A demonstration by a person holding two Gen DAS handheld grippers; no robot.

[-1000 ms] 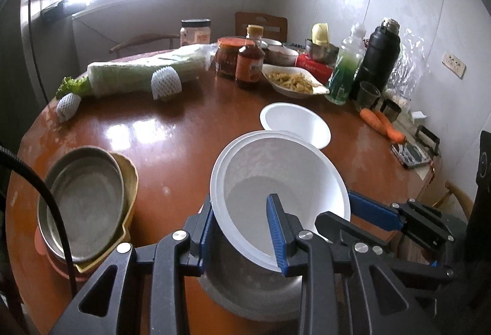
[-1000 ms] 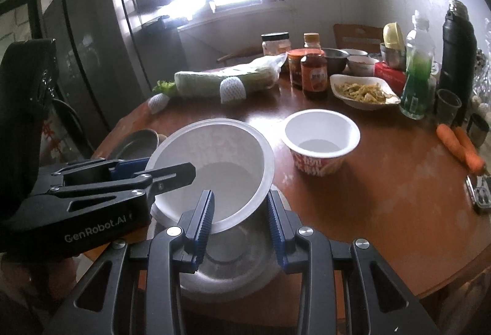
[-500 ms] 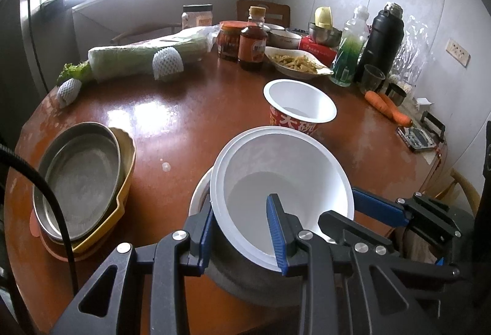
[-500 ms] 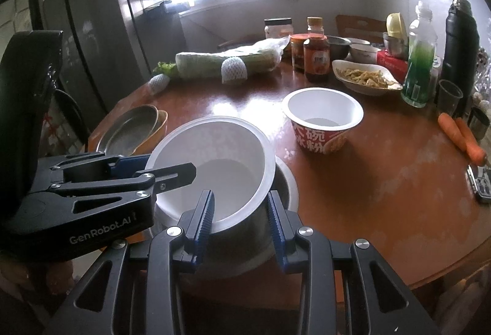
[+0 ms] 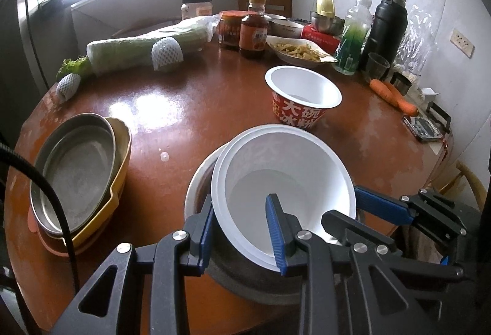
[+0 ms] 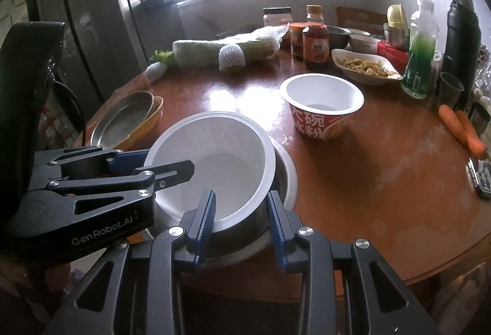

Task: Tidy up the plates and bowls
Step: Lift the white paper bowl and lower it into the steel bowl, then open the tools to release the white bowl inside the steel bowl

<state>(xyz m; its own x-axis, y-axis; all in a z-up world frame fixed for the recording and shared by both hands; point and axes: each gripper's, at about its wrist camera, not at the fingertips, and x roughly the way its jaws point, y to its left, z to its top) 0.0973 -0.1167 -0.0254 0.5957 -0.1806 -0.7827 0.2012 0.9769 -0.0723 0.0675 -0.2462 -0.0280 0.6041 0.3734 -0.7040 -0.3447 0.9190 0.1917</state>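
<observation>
**While clamped on two sides: white bowl nested in steel bowl**

Item: white bowl (image 5: pixel 285 181), thin plastic, plain, empty, glossy inside. Seated tilted in steel bowl (image 5: pixel 245 283) at near edge of table (image 5: pixel 184 108).

Tongs: left gripper (image 5: pixel 242 230) closed narrow on the near rim, one pad inside, one outside. Right gripper (image 6: pixel 241 218) likewise pinching the rim, outer pad seemingly outside the steel wall too.

Hazards, as judged:
- Uneven letting-go, leaving the bowl cocked rather than seated flat.
- Buckling of the soft rim under the pinch.
- Sliding of both bowls off the near edge if nudged.
</observation>
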